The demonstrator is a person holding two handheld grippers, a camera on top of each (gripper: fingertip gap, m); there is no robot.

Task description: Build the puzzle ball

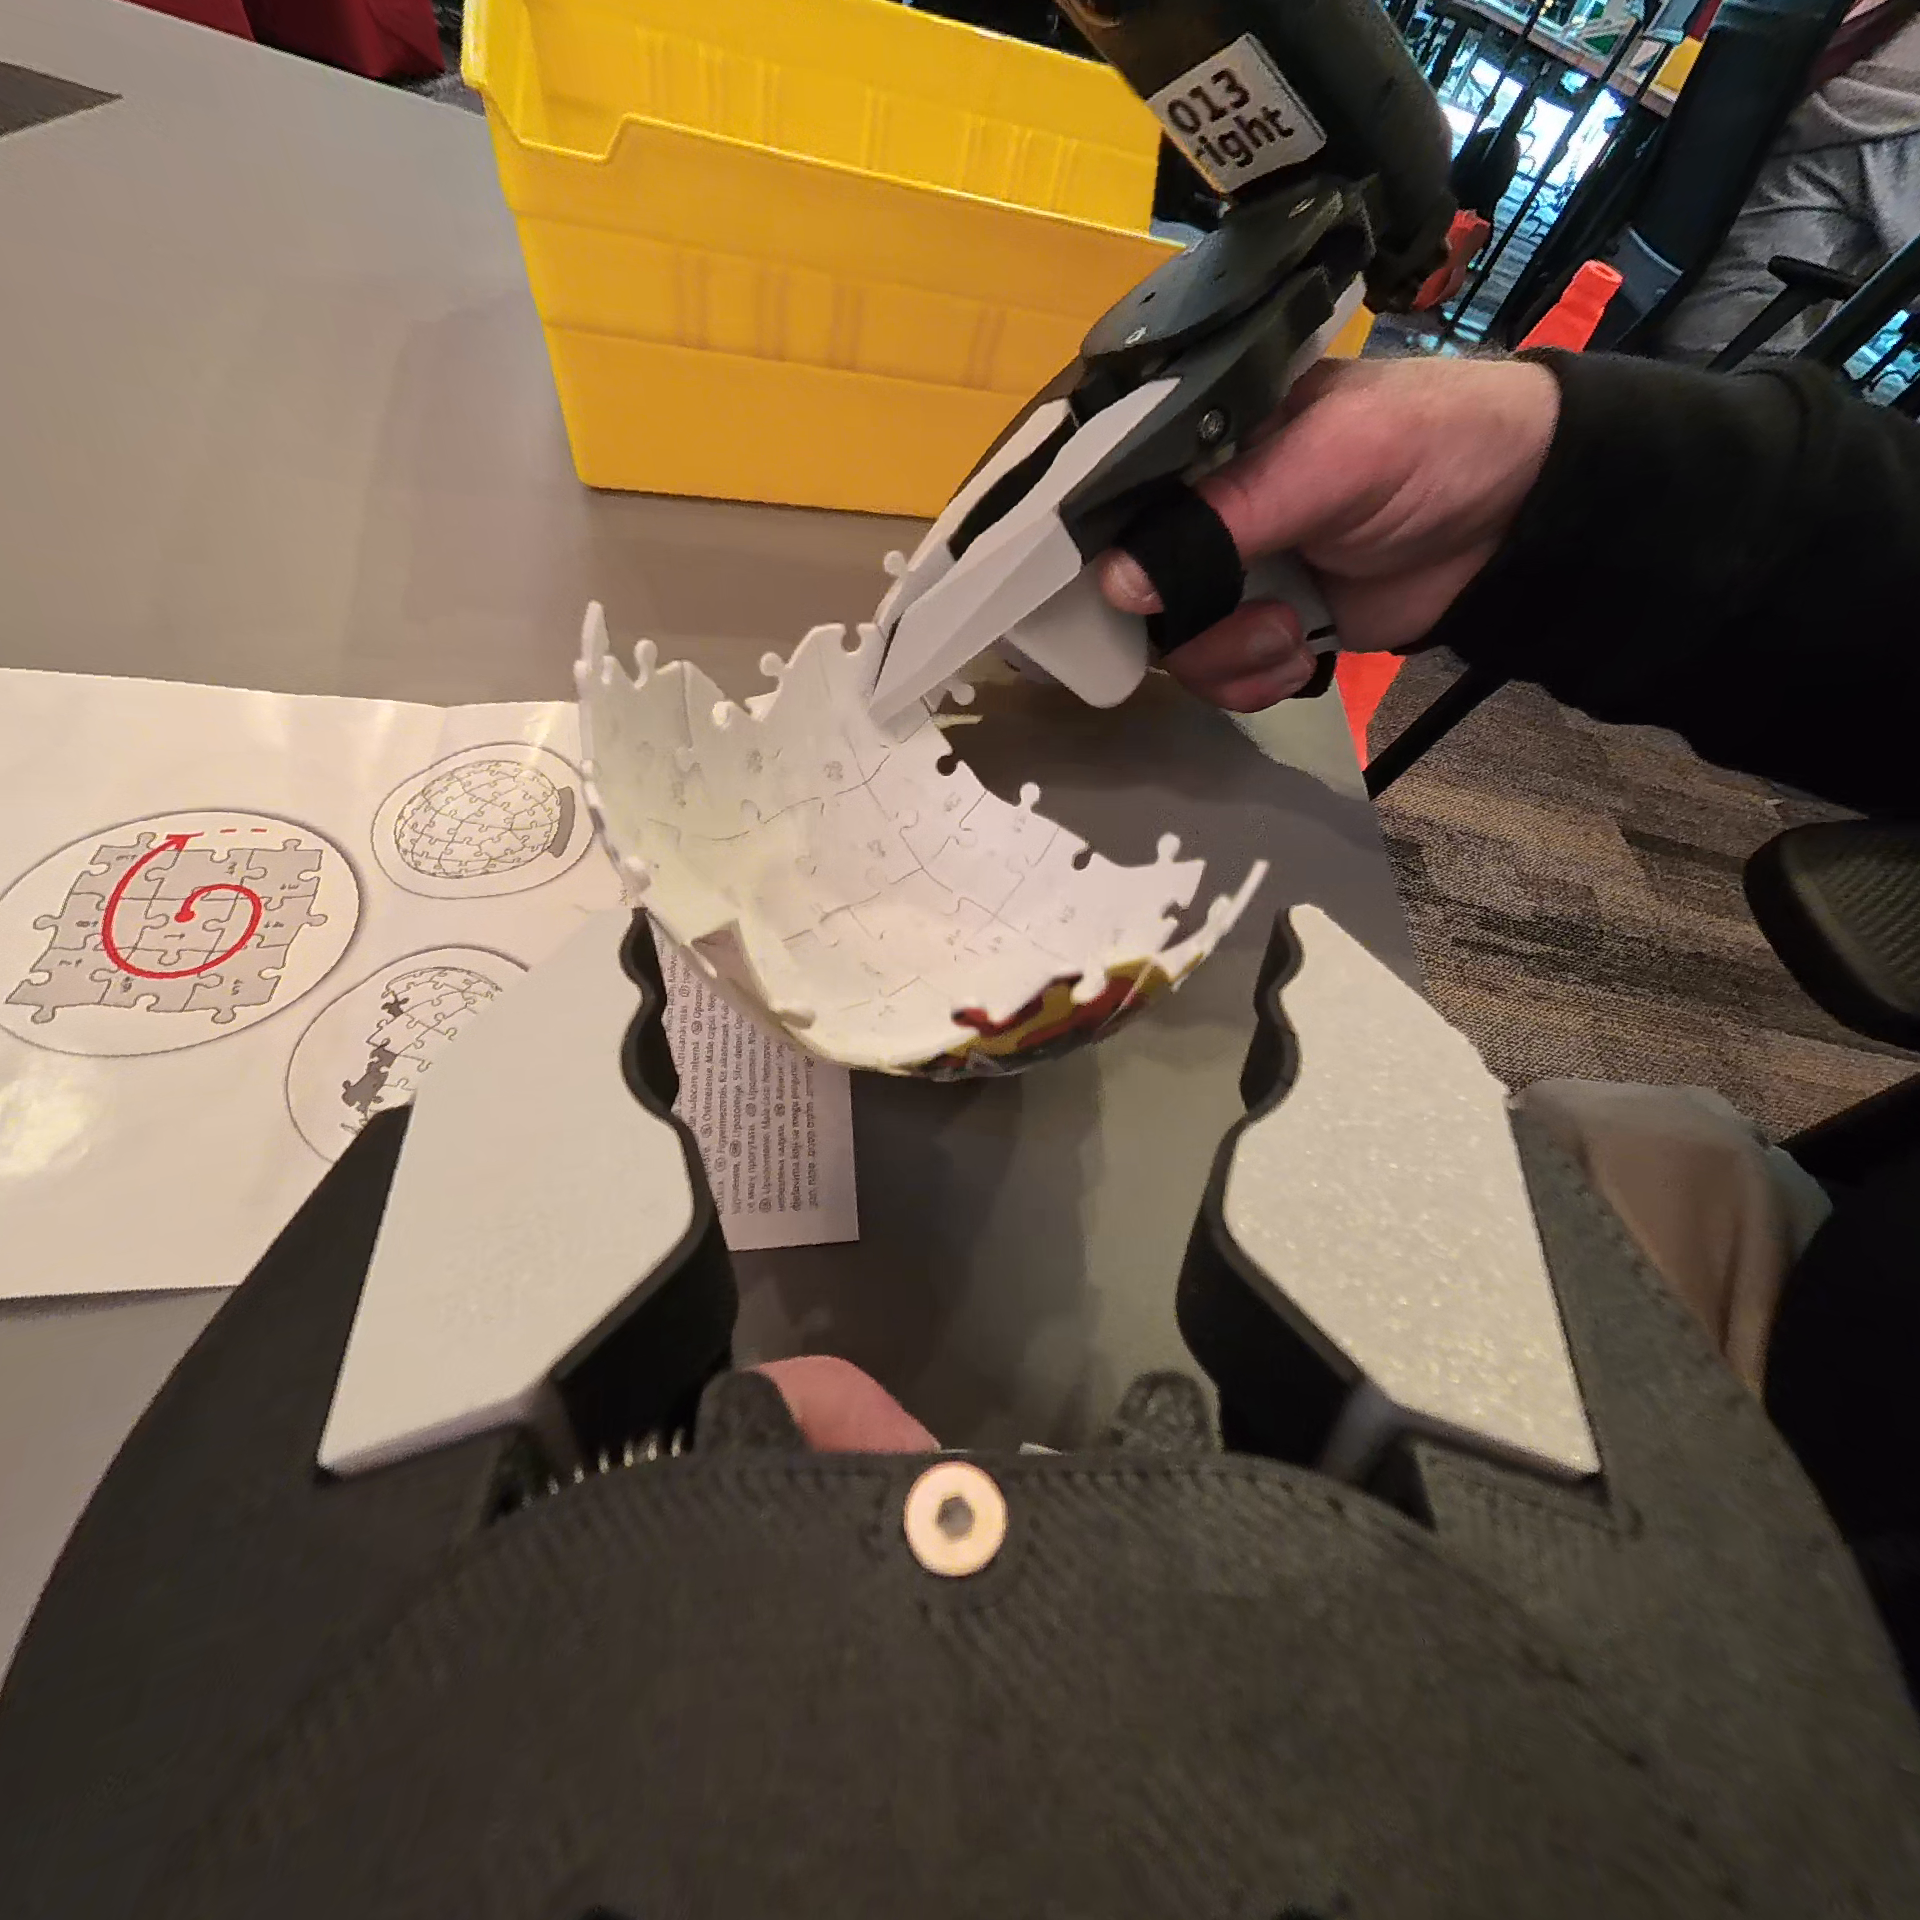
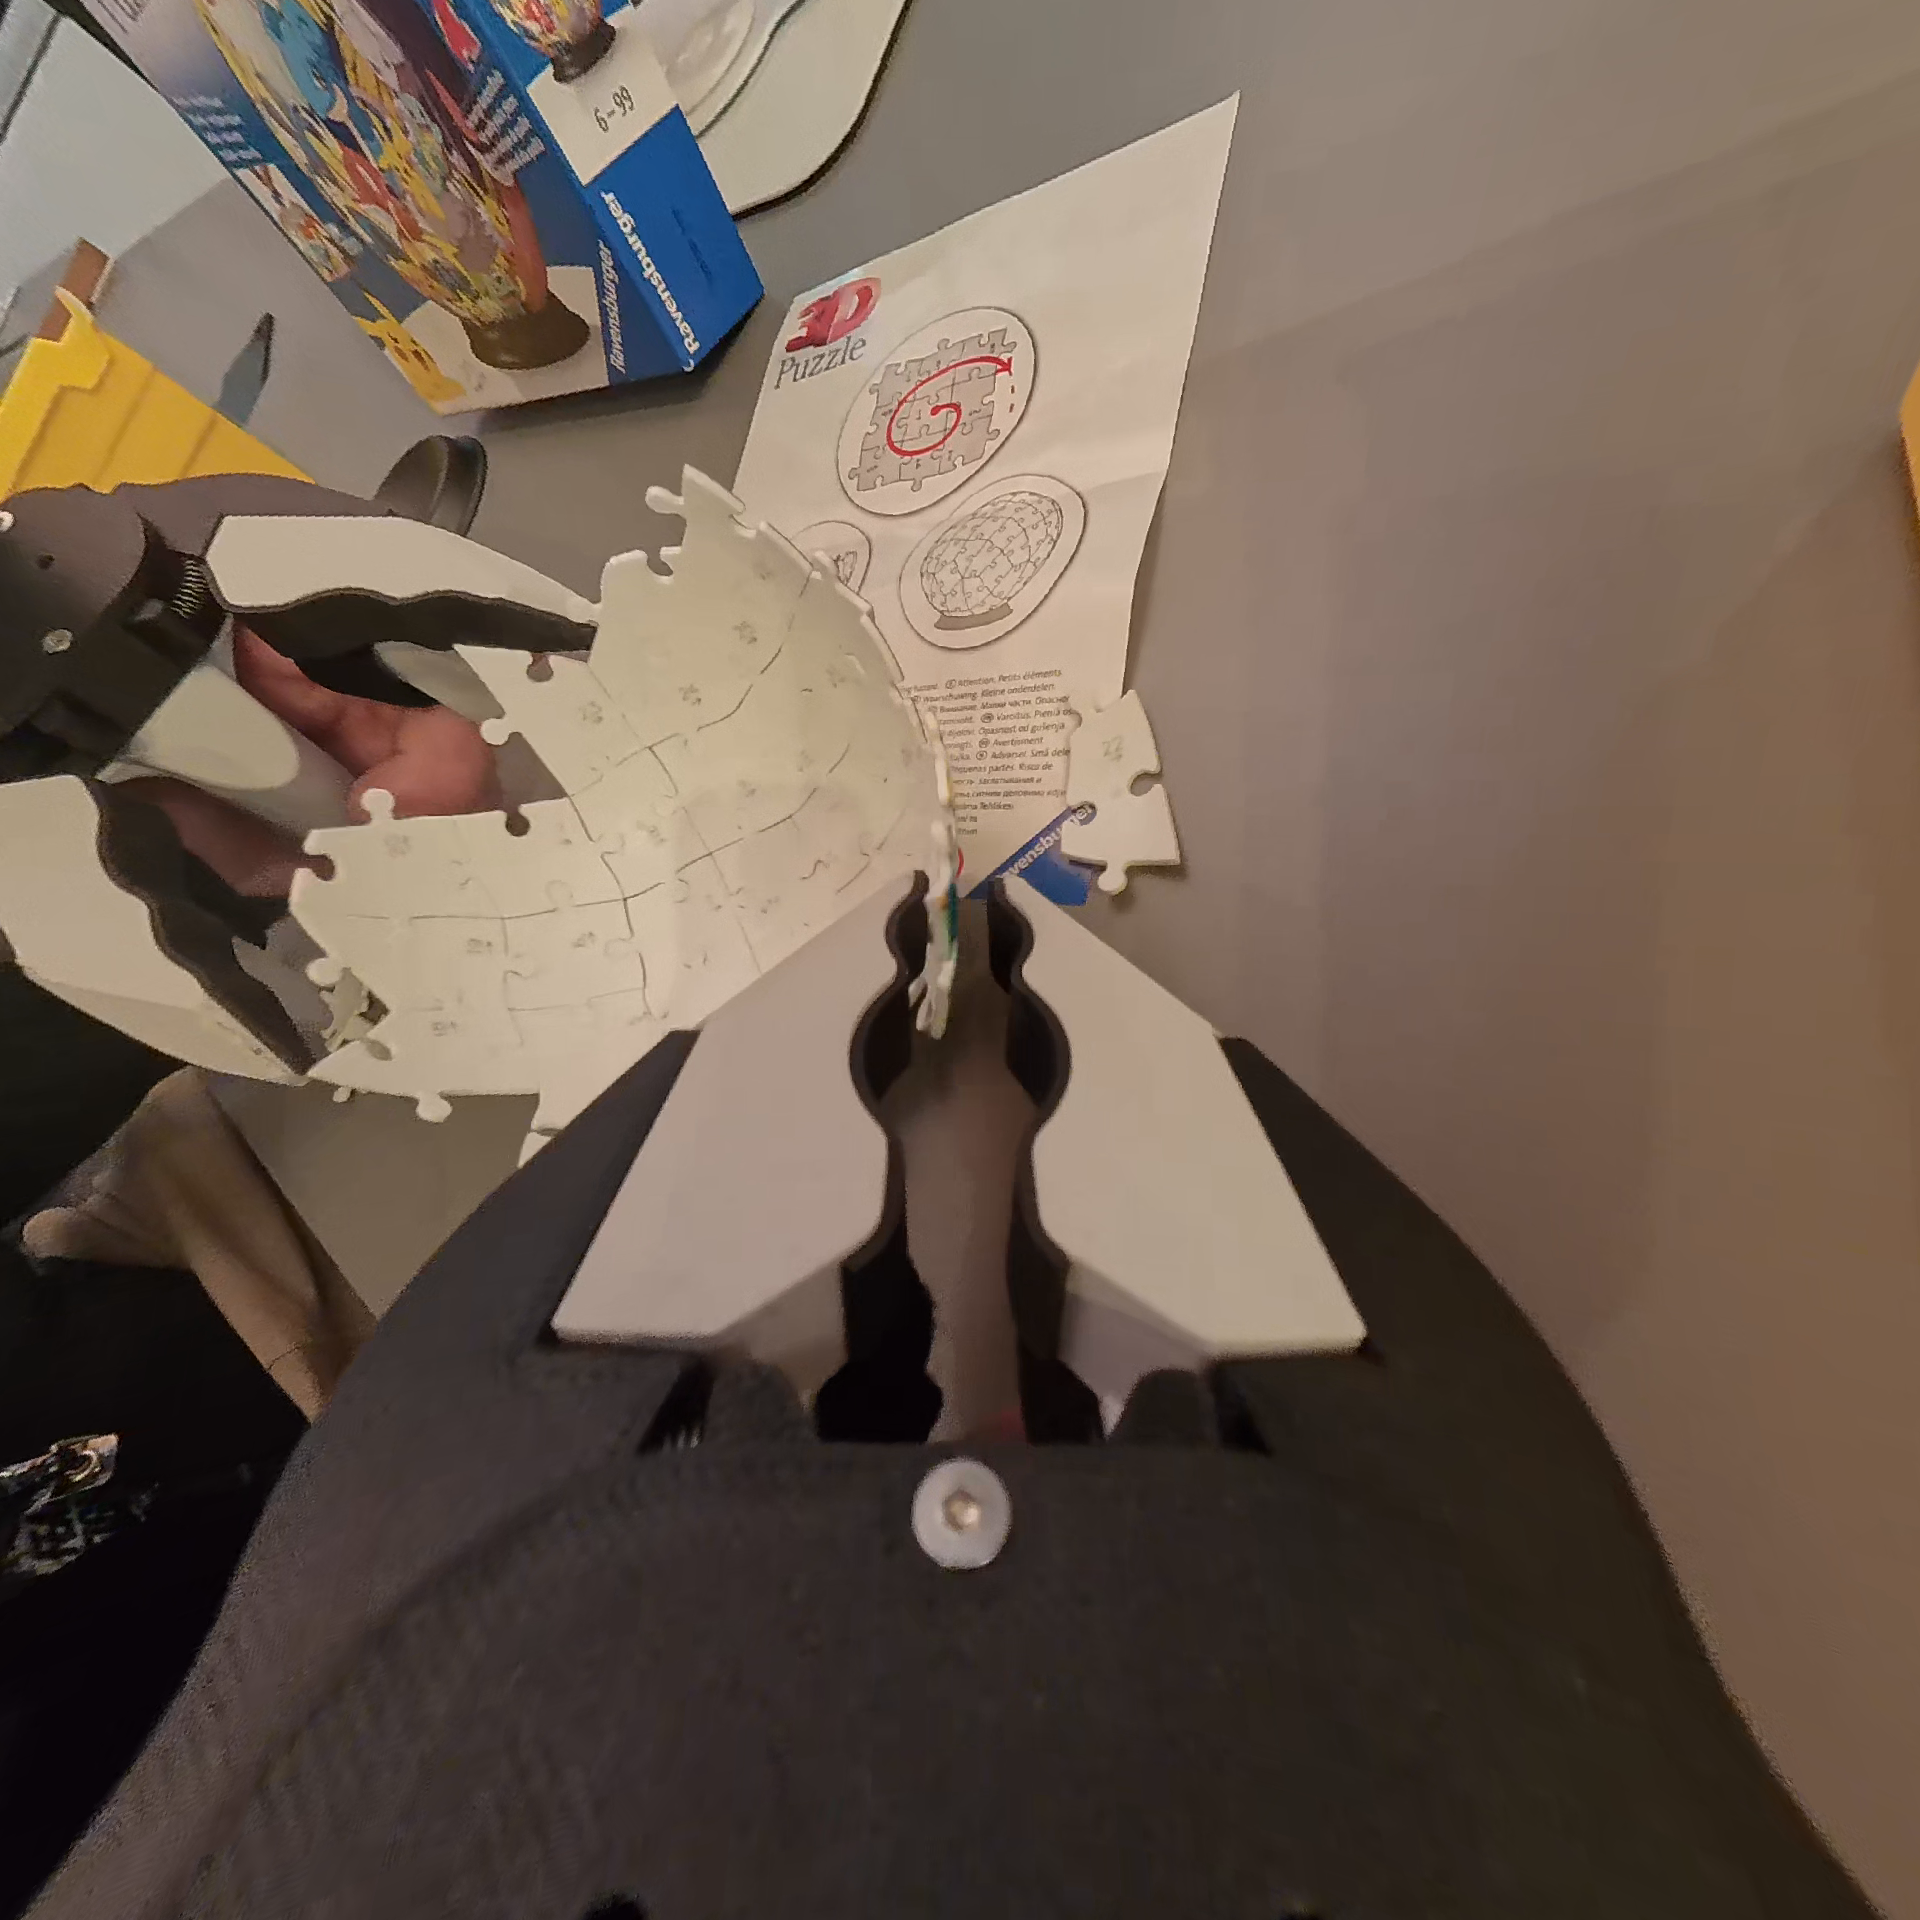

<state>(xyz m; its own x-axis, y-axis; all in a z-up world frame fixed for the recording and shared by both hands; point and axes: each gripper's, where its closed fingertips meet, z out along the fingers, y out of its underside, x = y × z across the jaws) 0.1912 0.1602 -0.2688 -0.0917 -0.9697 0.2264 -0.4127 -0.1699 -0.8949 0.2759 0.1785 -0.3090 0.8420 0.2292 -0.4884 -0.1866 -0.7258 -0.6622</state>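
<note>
The partly built puzzle ball (image 1: 883, 862) is an open white shell with jagged tabbed edges and a coloured outside. It is tilted over the grey table. My right gripper (image 1: 894, 712) is shut on the shell's far rim; in the right wrist view (image 2: 956, 920) the rim edge sits between its tips. My left gripper (image 1: 966, 930) is open wide, its tips flanking the shell's near side; it also shows in the right wrist view (image 2: 447, 842), straddling the shell's edge. A loose white puzzle piece (image 2: 1122, 790) lies by the instruction sheet.
An instruction sheet (image 1: 208, 935) lies on the table left of the shell and shows in the right wrist view (image 2: 987, 416). A yellow bin (image 1: 810, 312) stands behind. The blue puzzle box (image 2: 499, 208) stands farther off. The table edge (image 1: 1382, 831) runs close on the right. My right fingertips sit around 11 centimetres from my left ones.
</note>
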